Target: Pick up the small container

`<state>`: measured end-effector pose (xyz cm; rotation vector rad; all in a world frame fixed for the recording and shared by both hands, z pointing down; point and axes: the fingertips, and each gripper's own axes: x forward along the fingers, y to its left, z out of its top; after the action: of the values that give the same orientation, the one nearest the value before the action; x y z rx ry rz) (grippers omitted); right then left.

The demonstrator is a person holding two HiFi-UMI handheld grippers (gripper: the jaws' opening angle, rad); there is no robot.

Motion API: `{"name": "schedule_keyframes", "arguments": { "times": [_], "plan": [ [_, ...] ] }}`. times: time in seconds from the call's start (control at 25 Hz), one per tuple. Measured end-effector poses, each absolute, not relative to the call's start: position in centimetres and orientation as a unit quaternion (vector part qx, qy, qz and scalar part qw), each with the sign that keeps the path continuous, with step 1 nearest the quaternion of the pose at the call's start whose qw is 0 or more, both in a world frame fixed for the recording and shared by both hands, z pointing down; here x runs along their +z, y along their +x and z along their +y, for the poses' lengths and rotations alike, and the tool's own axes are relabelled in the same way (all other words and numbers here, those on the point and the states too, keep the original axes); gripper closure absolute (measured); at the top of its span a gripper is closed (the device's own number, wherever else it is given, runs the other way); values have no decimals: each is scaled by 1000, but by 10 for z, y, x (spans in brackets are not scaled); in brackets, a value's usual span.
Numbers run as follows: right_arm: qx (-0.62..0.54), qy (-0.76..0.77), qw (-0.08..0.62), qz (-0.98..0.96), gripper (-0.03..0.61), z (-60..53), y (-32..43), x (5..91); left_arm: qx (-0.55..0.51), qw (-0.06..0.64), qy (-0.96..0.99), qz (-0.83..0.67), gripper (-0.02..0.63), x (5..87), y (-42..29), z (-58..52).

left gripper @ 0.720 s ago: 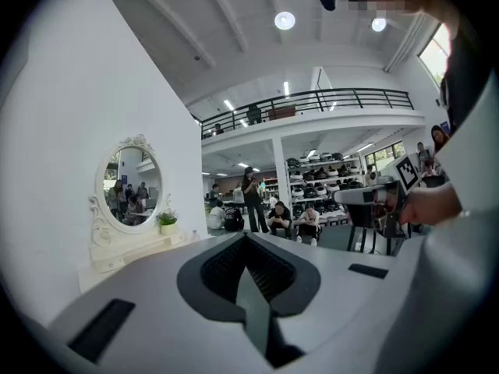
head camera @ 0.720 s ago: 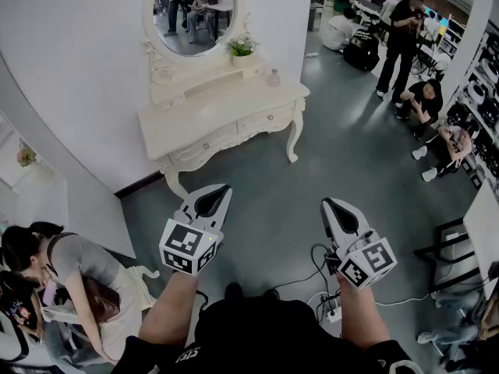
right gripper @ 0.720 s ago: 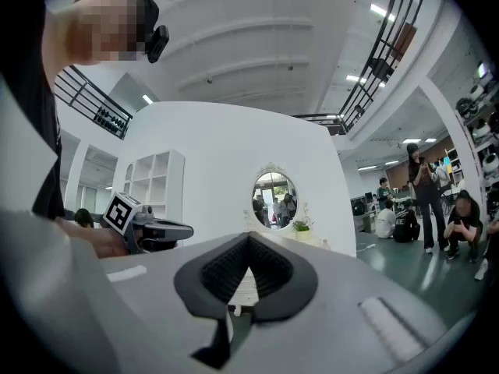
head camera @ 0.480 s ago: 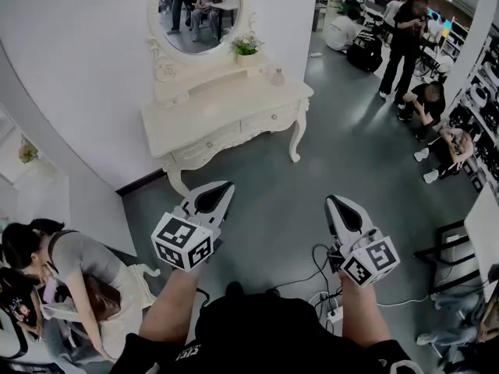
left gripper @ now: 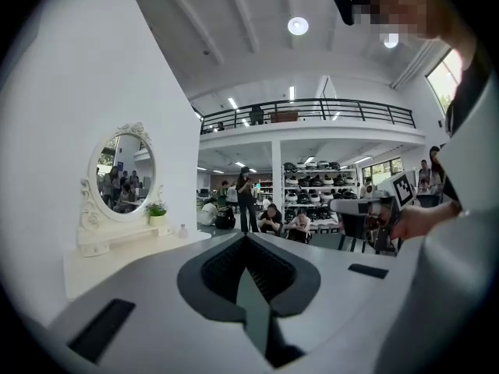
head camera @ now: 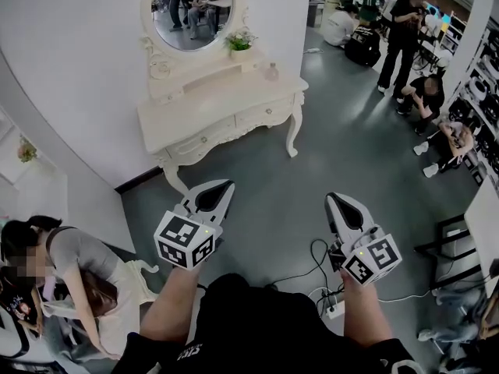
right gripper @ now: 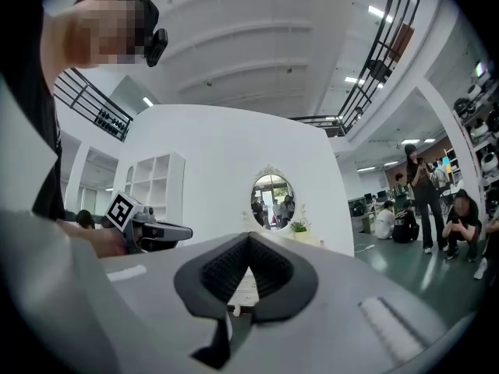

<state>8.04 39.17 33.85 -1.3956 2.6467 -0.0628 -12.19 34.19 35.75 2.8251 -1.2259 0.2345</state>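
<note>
- Head view: the left gripper [head camera: 227, 185] and right gripper [head camera: 330, 198] are held side by side, well apart, over the grey floor [head camera: 273, 185], both pointing toward the table [head camera: 226, 104].
- Left gripper view: the left gripper's [left gripper: 247, 236] jaws are pressed together with nothing between them.
- Right gripper view: the right gripper's [right gripper: 249, 236] jaws also meet at the tips and are empty.
- Cables [head camera: 316, 259] lie on the floor just beside the right gripper.
- The container [head camera: 271, 72], a small pale bottle, stands upright near the right end of the tabletop, well apart from both grippers. In the left gripper view it shows as a small shape [left gripper: 182, 230] on the table edge.
- A plant [head camera: 239, 44] sits on the raised shelf behind the container, below the oval mirror [head camera: 191, 10].
- A person [head camera: 74, 263] bends over at the lower left, near the left gripper.
- More people [head camera: 405, 45] stand and crouch at the far right, past the table.
</note>
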Motion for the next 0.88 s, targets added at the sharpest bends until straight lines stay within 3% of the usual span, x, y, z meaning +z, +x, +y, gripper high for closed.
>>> {"name": "schedule_keyframes", "arguments": {
  "times": [0.48,0.88],
  "plan": [
    [-39,-477,85,874,568,378,113,344,76,34,919,-386,609,366,-99,319],
    [-43,-480,77,873,568,292,114,341,67,37,922,-378,609,365,-94,231]
  ]
}}
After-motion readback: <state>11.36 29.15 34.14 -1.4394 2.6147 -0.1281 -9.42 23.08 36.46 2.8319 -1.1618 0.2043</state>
